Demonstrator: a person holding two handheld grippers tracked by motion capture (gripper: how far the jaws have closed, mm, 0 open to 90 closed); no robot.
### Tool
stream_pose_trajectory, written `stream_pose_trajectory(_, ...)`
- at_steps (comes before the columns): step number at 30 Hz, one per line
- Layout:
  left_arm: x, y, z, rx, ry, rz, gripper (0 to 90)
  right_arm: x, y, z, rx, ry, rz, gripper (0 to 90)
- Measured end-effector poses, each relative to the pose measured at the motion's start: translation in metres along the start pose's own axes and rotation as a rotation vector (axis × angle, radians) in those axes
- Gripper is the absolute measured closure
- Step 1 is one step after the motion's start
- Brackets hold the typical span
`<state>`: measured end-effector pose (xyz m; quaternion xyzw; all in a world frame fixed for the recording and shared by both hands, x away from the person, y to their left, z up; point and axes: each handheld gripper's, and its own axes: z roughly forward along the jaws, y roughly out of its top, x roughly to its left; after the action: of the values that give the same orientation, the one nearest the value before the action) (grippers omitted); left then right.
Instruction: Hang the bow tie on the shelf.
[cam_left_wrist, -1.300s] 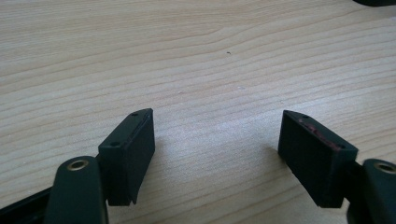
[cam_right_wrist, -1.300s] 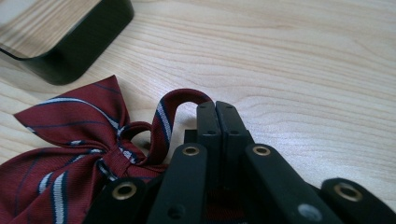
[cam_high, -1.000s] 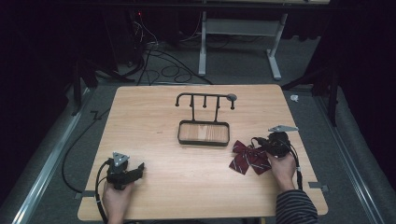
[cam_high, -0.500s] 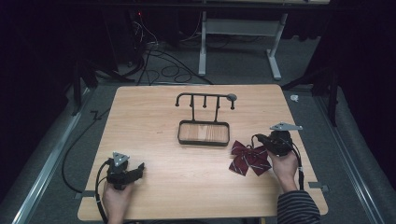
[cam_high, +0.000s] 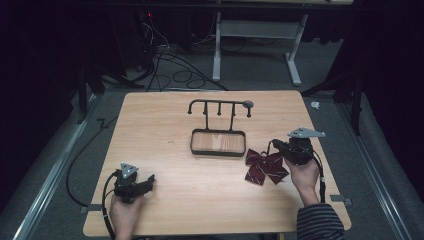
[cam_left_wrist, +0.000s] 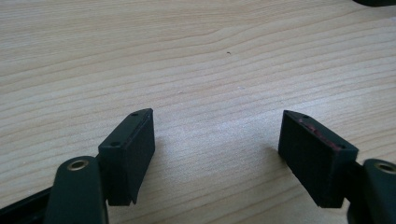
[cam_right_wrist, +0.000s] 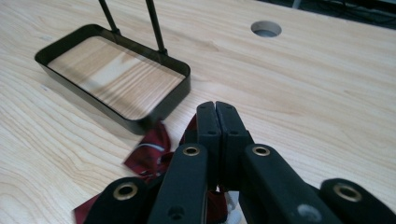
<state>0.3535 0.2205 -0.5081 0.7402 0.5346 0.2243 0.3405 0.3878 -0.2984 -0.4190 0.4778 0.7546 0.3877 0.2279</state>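
A dark red bow tie (cam_high: 265, 167) with thin white stripes sits right of the tray, its right side raised toward my right gripper (cam_high: 280, 150). In the right gripper view the right gripper (cam_right_wrist: 215, 112) has its jaws pressed together, and the bow tie's fabric (cam_right_wrist: 149, 156) bunches just under and beside them, so the grip looks to be on its edge. A black wire stand with hooks (cam_high: 220, 106) rises from a black tray with a wooden floor (cam_high: 218, 151). My left gripper (cam_high: 145, 181) rests open near the table's front left; nothing lies between its fingers (cam_left_wrist: 128, 149).
The wooden table (cam_high: 165, 135) has a round cable hole (cam_right_wrist: 266, 29) beyond the tray in the right gripper view. Cables and a white desk frame (cam_high: 255, 45) lie on the floor behind the table. Metal rails run along both sides.
The right hand has risen a little, and the bow tie's right side has lifted and tilted with it. The left hand has stayed still.
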Motion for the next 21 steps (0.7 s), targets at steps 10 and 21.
stream_pose_trajectory(10,0.0,0.0,0.0,0.0,0.0,-0.001,27.6,0.007,0.009,-0.009,-0.027,0.023,-0.028,90.0)
stream_pose_trajectory(21,0.0,0.0,0.0,0.001,0.0,0.0,27.6,0.015,0.018,-0.017,-0.053,0.037,-0.058,90.0)
